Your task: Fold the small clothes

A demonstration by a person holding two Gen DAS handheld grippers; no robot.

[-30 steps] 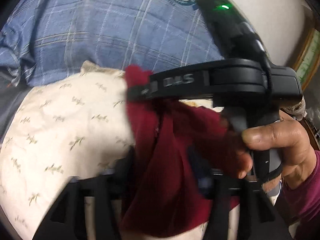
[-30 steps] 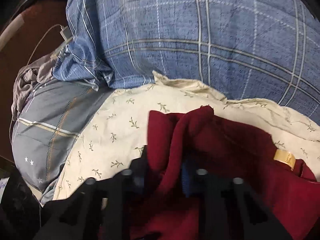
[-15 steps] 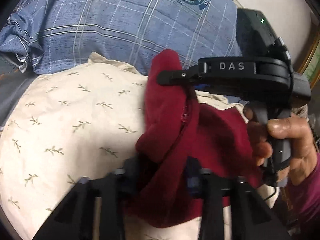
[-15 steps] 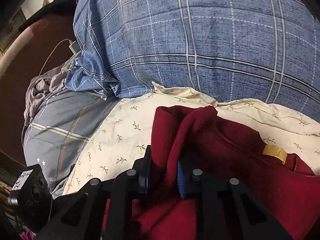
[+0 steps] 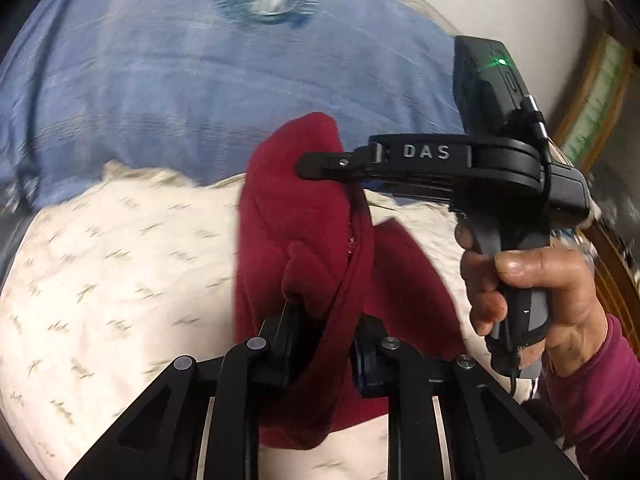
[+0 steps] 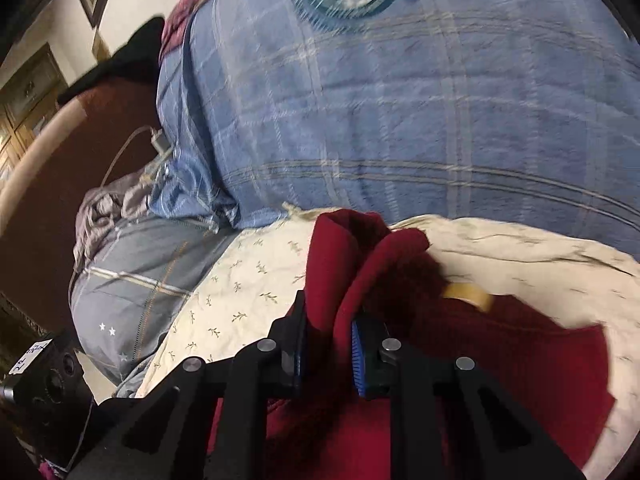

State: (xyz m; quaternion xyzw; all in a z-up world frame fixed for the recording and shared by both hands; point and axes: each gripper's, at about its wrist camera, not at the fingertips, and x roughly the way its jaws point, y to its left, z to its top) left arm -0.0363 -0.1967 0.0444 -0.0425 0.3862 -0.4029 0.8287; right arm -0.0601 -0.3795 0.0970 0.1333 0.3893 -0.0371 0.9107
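Red fleece fills both claws. The left claw (image 5: 322, 344) has a thick fold of the dark red garment (image 5: 296, 232) running up between its fingers, and the jaws are closing on it, pads already pressing the cloth. The right claw (image 6: 326, 344) has its blue-padded jaws closing too, clamped on a doubled edge of the same garment, which rises in two soft lobes just above the fingertips. In the left view, the right claw's tip sits at the top of the raised fabric, held by the person's hand (image 5: 532, 292) in a magenta sleeve (image 5: 600, 392).

Outward from the garment: it lies on the cream leaf-print pillow (image 5: 120, 264), with a tan label (image 6: 466, 294) showing just right of the pinched edge, and the rest of the cloth spreading flat toward the pillow's right side. Beyond the pillow lies a blue checked quilt (image 6: 400, 120); left of the pillow is a grey striped sheet (image 6: 132, 280), with a white charger and cable (image 6: 158, 144) further off.

As a judgement, the fold is only beginning: two points of one edge are gripped and lifted clear of the pillow, but no crease looks laid yet. Still to do is carrying that edge over the flat part, releasing, and making whatever further folds are needed.
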